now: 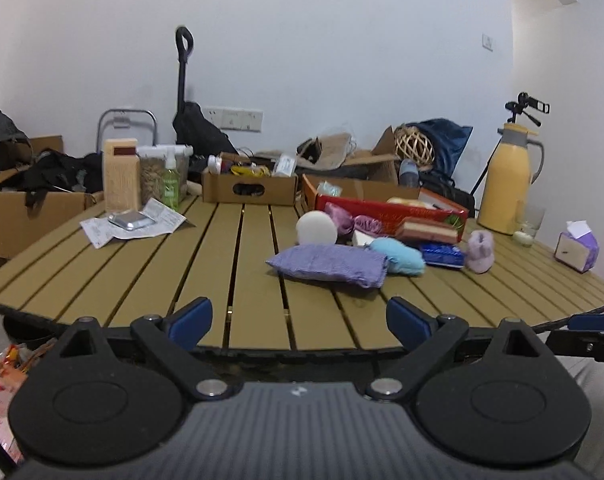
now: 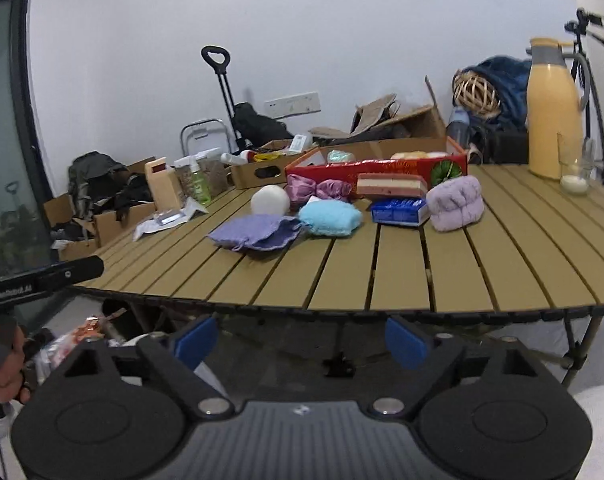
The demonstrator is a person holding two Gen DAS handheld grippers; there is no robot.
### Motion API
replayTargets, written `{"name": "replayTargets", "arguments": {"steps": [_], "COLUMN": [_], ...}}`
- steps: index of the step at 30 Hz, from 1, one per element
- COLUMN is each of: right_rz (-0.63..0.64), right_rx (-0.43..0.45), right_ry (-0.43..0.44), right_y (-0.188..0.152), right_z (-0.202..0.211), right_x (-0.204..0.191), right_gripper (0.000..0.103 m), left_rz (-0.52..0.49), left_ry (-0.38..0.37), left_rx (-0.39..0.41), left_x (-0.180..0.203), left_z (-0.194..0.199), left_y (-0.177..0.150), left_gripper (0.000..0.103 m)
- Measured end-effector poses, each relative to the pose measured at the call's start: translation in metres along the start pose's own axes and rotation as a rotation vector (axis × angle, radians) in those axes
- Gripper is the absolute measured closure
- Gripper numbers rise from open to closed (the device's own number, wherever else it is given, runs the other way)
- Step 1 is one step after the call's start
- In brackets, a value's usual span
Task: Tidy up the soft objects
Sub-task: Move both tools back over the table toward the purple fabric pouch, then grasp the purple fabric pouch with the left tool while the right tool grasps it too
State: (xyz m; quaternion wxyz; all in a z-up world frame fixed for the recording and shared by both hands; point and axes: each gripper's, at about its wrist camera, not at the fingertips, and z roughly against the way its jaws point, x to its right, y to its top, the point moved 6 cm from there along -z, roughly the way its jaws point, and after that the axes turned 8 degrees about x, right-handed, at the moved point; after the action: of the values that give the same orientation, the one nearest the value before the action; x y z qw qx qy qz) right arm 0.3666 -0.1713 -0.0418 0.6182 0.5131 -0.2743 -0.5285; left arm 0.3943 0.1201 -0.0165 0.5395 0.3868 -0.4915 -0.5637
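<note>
We look from both wrists, low at the table's (image 1: 206, 272) near edge, toward the far wall, both views sharing the table (image 2: 401, 264).

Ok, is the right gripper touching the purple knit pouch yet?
Apart. In the right wrist view the right gripper hangs open before the table edge; bare slats separate it from the purple knit pouch.

A purple cloth pouch (image 1: 327, 265) lies flat beside a blue fluffy bundle (image 1: 397, 255) and white ball (image 1: 316, 229).
</note>
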Motion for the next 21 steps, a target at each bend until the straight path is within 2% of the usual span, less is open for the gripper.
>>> {"name": "replayTargets", "arguments": {"steps": [3,7,10,13,17,20,21], "right_rz": [0.007,-0.058,-0.086,-0.087,-0.119,-0.145,-0.162], "right_rx": [0.005,-0.017,-0.039,-0.048,-0.069,-0.085,-0.093], "right_ry": [-0.011,-0.019,-0.025,-0.016,0.025,0.011,0.009], "right_y": [0.000,0.013,0.022,0.030,0.039,0.041,0.041], "right_z": [-0.023,-0.072,-0.114,-0.157,-0.210,-0.245,-0.253], "right_x": [-0.005,-0.007,-0.009,-0.013,-0.022,-0.024,-0.023], "right_gripper": [0.013,0.014,0.016,0.017,0.023,0.028,0.031], "left_rz": [0.008,0.055,0.055,0.143,0.210,0.244,0.255], "left_ry": [-0.021,-0.050,-0.079,-0.108,-0.137,-0.181,-0.195], "left_rx": [-0.029,-0.137,-0.160,-0.201,-0.235,-0.256,-0.261], "left_x": [-0.011,-0.026,-0.035,-0.051,-0.058,-0.058,-0.058], "left_z": [-0.038,-0.106,-0.146,-0.183,-0.211,-0.221,-0.222], "left_y": [0.001,-0.003,-0.002,0.000,0.000,-0.002,-0.002], "left_gripper": [0.010,0.024,0.024,0.025,0.030,0.037,0.044]}}
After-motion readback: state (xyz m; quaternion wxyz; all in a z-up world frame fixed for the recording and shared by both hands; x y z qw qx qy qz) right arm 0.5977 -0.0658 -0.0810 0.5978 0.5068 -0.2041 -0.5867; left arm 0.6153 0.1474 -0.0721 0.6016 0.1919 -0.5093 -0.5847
